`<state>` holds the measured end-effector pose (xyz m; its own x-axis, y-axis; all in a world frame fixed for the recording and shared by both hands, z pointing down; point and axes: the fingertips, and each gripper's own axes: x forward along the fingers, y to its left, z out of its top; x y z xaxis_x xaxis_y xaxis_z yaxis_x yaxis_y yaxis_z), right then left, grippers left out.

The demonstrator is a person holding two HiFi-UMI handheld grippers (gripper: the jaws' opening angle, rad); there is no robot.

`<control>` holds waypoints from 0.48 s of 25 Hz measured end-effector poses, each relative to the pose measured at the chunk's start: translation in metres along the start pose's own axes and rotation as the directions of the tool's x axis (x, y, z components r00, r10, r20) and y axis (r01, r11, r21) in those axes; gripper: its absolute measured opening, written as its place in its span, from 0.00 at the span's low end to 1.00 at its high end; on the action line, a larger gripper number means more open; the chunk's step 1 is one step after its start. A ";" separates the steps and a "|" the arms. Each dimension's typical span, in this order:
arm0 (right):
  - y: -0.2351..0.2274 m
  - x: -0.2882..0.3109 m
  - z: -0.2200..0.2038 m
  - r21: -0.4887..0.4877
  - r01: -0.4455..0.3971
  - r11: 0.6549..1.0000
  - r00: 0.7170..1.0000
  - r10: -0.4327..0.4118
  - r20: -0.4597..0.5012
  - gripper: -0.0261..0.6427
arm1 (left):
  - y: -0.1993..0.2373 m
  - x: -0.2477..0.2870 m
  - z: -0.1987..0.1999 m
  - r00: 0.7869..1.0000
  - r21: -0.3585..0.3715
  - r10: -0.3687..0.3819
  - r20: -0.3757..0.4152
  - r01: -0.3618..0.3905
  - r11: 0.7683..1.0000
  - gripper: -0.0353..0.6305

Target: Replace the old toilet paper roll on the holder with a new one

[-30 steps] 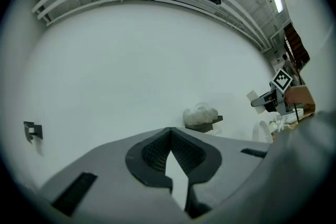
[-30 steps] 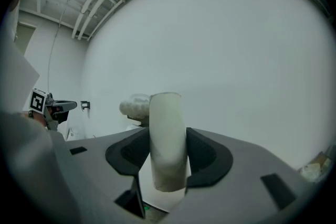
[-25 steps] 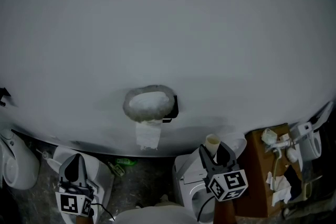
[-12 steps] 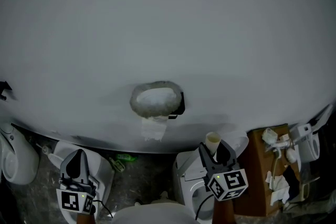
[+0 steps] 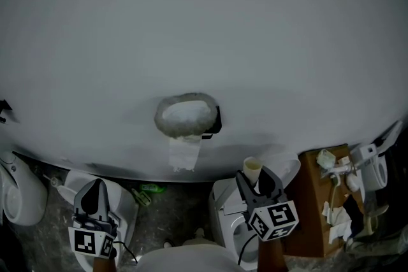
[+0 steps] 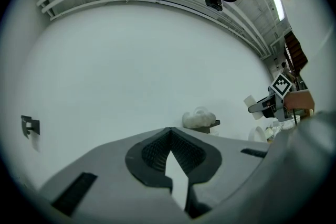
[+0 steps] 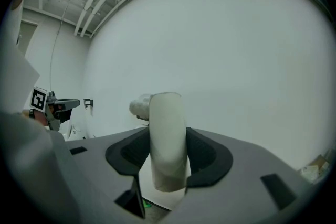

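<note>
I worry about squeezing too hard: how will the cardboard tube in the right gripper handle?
The cardboard tube looks bare and hollow, so probably very light and easy to crush. The right gripper is shut on its sides without visible denting, so it seems stiff enough for this grip. Being round, it would likely roll if laid down.

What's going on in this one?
A person faces a plain white wall with a gripper in each hand. The right gripper grips a bare, pale cardboard tube upright between its fingers. The left gripper is shut and empty. A white toilet paper roll with a short hanging tail sits on the black wall holder; neither gripper touches it.
</note>
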<state>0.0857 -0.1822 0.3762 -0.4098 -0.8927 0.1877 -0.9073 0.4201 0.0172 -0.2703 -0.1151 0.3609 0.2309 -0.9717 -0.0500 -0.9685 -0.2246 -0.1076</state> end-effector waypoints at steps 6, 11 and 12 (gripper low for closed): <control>0.001 -0.004 -0.001 -0.001 -0.002 1.000 1.000 0.002 -0.009 0.34 | -0.005 0.001 -0.001 1.000 -0.008 -0.016 -0.005 0.016 1.000 0.06; 0.003 -0.004 -0.003 -0.028 0.006 1.000 1.000 -0.007 -0.023 0.34 | -0.006 0.001 -0.006 1.000 -0.016 -0.029 -0.012 0.029 0.999 0.06; 0.004 -0.004 -0.003 -0.033 0.006 0.999 1.000 -0.007 -0.025 0.34 | -0.006 0.001 -0.006 0.999 -0.017 -0.031 -0.012 0.030 0.999 0.06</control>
<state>0.0845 -0.1762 0.3782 -0.4012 -0.8910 0.2125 -0.9061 0.4201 0.0505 -0.2648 -0.1149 0.3679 0.2592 -0.9652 -0.0345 -0.9625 -0.2552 -0.0922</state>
